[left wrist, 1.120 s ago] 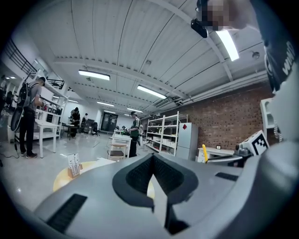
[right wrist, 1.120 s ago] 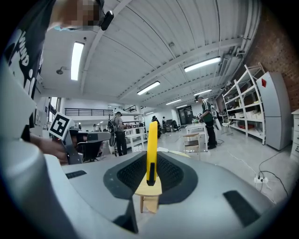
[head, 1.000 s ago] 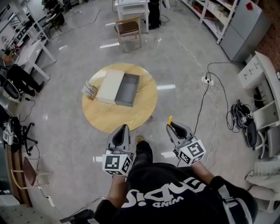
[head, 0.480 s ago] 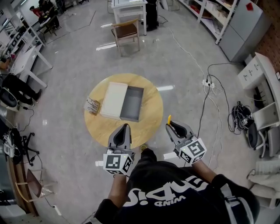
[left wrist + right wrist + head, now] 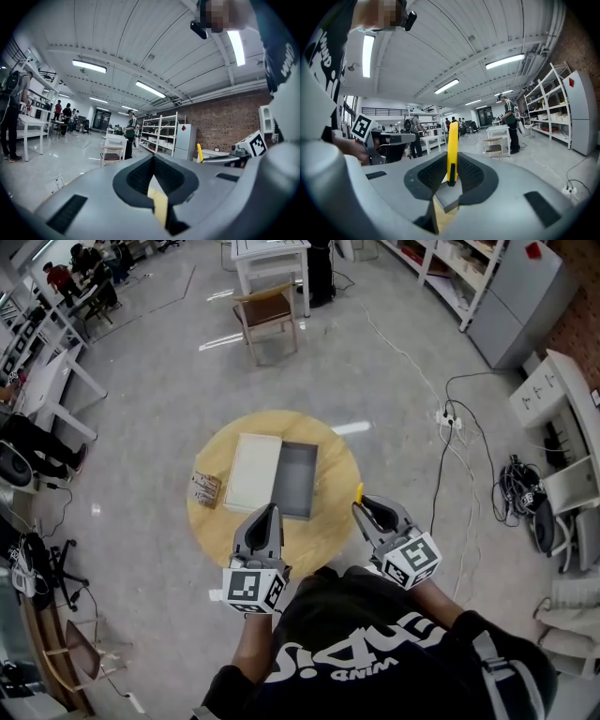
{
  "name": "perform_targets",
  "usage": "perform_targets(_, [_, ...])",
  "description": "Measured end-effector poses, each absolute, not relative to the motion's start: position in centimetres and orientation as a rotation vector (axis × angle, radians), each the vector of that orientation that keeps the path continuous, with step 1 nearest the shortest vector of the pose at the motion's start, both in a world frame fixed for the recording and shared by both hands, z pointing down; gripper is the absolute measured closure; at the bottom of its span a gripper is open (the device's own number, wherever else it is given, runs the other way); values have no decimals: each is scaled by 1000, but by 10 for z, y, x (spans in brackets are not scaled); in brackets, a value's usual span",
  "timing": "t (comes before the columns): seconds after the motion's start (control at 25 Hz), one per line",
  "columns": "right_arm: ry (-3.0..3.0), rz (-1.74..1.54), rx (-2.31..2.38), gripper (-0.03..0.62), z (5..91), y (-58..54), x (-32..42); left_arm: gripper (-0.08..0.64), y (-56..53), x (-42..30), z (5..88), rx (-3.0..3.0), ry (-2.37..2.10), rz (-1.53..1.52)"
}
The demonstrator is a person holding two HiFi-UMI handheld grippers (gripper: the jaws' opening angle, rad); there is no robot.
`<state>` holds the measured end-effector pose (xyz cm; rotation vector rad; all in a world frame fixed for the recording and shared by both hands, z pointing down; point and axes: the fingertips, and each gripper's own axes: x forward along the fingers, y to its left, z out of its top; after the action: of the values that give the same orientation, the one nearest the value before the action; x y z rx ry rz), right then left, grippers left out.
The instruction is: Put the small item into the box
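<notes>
Open box on a round table, beyond two grippers.
Right gripper grasps a yellow strip; left gripper clenched, empty.

A big open robotics lab or workshop hall: polished grey concrete floor, a brick wall, ceiling strip lights and white metal shelving. White work tables line one side, where people sit. A power strip and loose cables lie near a round wooden bench.
</notes>
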<state>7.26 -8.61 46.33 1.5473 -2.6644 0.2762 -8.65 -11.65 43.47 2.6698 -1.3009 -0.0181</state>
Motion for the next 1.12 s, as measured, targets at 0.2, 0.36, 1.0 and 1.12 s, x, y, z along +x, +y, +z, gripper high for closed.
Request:
perform_targets(0.2, [-2667,282,1525,534,461,-103,68,551,-131,-88,434,2656,-1307,-26])
perform_targets(0.36, [-2682,282,1488,534,460,-112,74,551,-138,-82,434,2639,-1337,-26])
perform_targets(1.0, [-2766,206,1309,534,458,-163,76,551,-159,-63,433,2611,-1412,-21])
perform_targets(1.12, [-2768,189,1254,534,464,-171,71,551,-163,-60,434,2615,-1414,-14])
